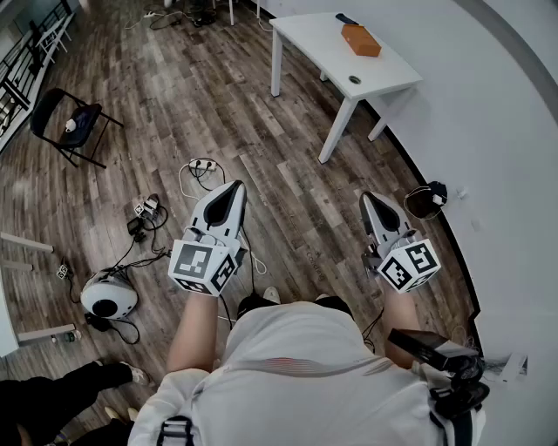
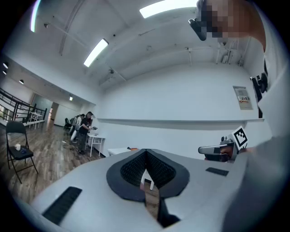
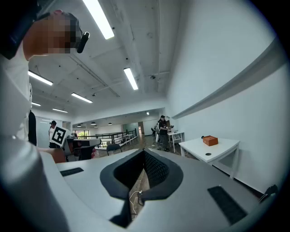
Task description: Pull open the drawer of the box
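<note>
Both tongs are closed with nothing between them: the left tongs (image 1: 234,188) and the right tongs (image 1: 370,199) hang over the wooden floor (image 1: 288,174) in front of the person, and each gripper view shows its pads meeting at the tip. The box (image 1: 360,40) is a small orange one. It lies on the white tabletop (image 1: 314,43) near the wall, well apart from both tongs, so the pull is not yet begun. By its look I judge it light and stiff, maybe cardboard or thin plastic. A pull on the drawer will then probably drag the whole box over the smooth tabletop. It seems wise that one tongs holds the body while the other takes the drawer front by its edge or by a tab, if there is one. The drawer itself I cannot make out: the box is too small in the head view, and the right gripper view shows the box (image 3: 210,141) only as an orange block, so which face opens is not clear. Near it on the tabletop are a round black thing (image 1: 353,79) and a dark flat thing (image 1: 346,18), both too small to name. Farther out, cables (image 1: 202,165) lie on the floor and a folding chair (image 1: 74,122) stands at the left.
</note>
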`<control>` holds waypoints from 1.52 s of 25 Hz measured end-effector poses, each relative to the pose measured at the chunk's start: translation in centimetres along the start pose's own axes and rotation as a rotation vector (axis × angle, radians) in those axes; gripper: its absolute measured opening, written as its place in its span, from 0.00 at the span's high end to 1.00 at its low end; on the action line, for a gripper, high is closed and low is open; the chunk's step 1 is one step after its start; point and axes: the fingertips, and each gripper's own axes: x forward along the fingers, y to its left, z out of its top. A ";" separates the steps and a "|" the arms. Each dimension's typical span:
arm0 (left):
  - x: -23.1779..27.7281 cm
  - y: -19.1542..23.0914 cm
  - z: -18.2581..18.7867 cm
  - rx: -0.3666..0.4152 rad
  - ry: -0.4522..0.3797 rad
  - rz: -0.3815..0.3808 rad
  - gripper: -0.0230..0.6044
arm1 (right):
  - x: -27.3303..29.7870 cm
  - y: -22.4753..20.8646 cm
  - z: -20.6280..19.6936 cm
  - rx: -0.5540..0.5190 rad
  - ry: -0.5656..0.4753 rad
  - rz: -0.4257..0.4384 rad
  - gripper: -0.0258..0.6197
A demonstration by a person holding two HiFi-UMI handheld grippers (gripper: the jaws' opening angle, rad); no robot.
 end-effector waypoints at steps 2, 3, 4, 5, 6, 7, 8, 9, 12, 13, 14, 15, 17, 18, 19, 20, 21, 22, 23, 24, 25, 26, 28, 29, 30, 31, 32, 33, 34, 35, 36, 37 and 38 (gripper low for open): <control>0.3 1.6 0.0 -0.035 -0.005 0.009 0.95 | 1.4 0.0 0.0 0.010 0.006 -0.002 0.96; 0.3 2.4 -0.1 -0.050 -0.006 0.016 0.95 | 2.0 0.1 -0.1 0.014 0.011 -0.002 0.96; 0.3 3.0 -0.4 -0.059 -0.005 0.024 0.95 | 2.5 0.2 -0.3 0.017 0.017 0.000 0.96; 0.1 3.6 -0.8 -0.063 -0.004 0.032 0.95 | 3.0 0.4 -0.6 0.016 0.026 0.002 0.96; 0.0 4.1 -1.1 -0.065 -0.004 0.038 0.95 | 3.4 0.5 -0.8 0.014 0.033 0.006 0.96; 0.0 4.5 -1.2 -0.068 -0.006 0.041 0.95 | 3.9 0.6 -1.0 0.011 0.038 0.011 0.96; 0.2 4.9 -1.3 -0.069 -0.008 0.043 0.95 | 4.5 0.6 -1.2 0.010 0.040 0.017 0.96; 0.5 5.3 -1.4 -0.069 -0.007 0.045 0.95 | 5.3 0.4 -1.2 0.013 0.039 0.024 0.96; 1.8 6.8 -1.5 -0.067 -0.002 0.067 0.95 | 7.9 -0.5 -1.3 0.023 0.040 0.051 0.96; 2.4 7.3 -1.5 -0.069 -0.003 0.077 0.95 | 8.9 -0.8 -1.3 0.023 0.044 0.062 0.96; 3.0 7.9 -1.4 -0.068 -0.004 0.088 0.95 | 9.9 -1.3 -1.3 0.023 0.047 0.074 0.96; 3.8 8.4 -1.3 -0.065 -0.005 0.098 0.95 | 11.0 -1.8 -1.2 0.025 0.048 0.086 0.96; 5.7 9.3 -0.9 -0.054 -0.008 0.115 0.95 | 13.1 -3.3 -1.1 0.033 0.045 0.109 0.96; 6.8 9.7 -0.6 -0.048 -0.010 0.123 0.95 | 14.1 -4.3 -0.9 0.037 0.044 0.120 0.96; 8.1 10.1 -0.3 -0.042 -0.011 0.131 0.95 | 15.2 -5.4 -0.7 0.043 0.042 0.130 0.96; 9.4 10.5 -0.1 -0.038 -0.012 0.139 0.95 | 16.4 -6.6 -0.5 0.050 0.039 0.139 0.96; 10.8 10.9 0.2 -0.036 -0.013 0.148 0.95 | 17.5 -7.9 -0.3 0.056 0.038 0.148 0.96; 12.3 11.4 0.4 -0.035 -0.013 0.158 0.95 | 18.8 -9.2 0.0 0.059 0.040 0.157 0.96; 13.8 11.9 0.6 -0.034 -0.013 0.169 0.95 | 20.0 -10.6 0.3 0.057 0.046 0.165 0.96; 15.4 12.4 0.7 -0.035 -0.013 0.181 0.95 | 21.2 -12.0 0.5 0.052 0.052 0.173 0.96; 17.0 12.9 0.8 -0.035 -0.013 0.193 0.95 | 22.4 -13.4 0.8 0.048 0.056 0.181 0.96; 18.7 13.4 0.9 -0.037 -0.013 0.203 0.95 | 23.6 -14.9 1.0 0.046 0.059 0.187 0.96; 21.9 14.1 0.8 -0.047 -0.013 0.214 0.95 | 25.8 -18.1 1.5 0.053 0.064 0.188 0.96; 23.3 14.3 0.8 -0.052 -0.012 0.217 0.95 | 26.8 -19.5 1.8 0.057 0.066 0.188 0.96; 24.6 14.5 0.7 -0.053 -0.011 0.221 0.95 | 27.7 -20.8 2.0 0.058 0.067 0.191 0.96; 25.8 14.8 0.7 -0.050 -0.008 0.226 0.95 | 28.6 -21.9 2.2 0.057 0.067 0.196 0.96; 26.9 15.1 0.6 -0.047 -0.004 0.230 0.95 | 29.5 -22.9 2.4 0.056 0.066 0.199 0.96; 28.0 15.6 0.6 -0.046 0.000 0.234 0.95 | 30.4 -24.0 2.5 0.058 0.065 0.200 0.96; 29.1 16.0 0.6 -0.045 0.005 0.236 0.95 | 31.3 -24.9 2.6 0.064 0.064 0.199 0.96; 30.1 16.3 0.5 -0.044 0.009 0.237 0.95 | 32.0 -25.7 2.6 0.071 0.064 0.199 0.96; 31.0 16.6 0.5 -0.041 0.013 0.237 0.95 | 32.6 -26.4 2.5 0.076 0.065 0.201 0.96; 31.9 17.0 0.5 -0.039 0.015 0.236 0.95 | 33.2 -27.0 2.3 0.079 0.067 0.202 0.96; 32.7 17.5 0.5 -0.037 0.016 0.235 0.95 | 34.0 -27.6 2.2 0.081 0.069 0.202 0.96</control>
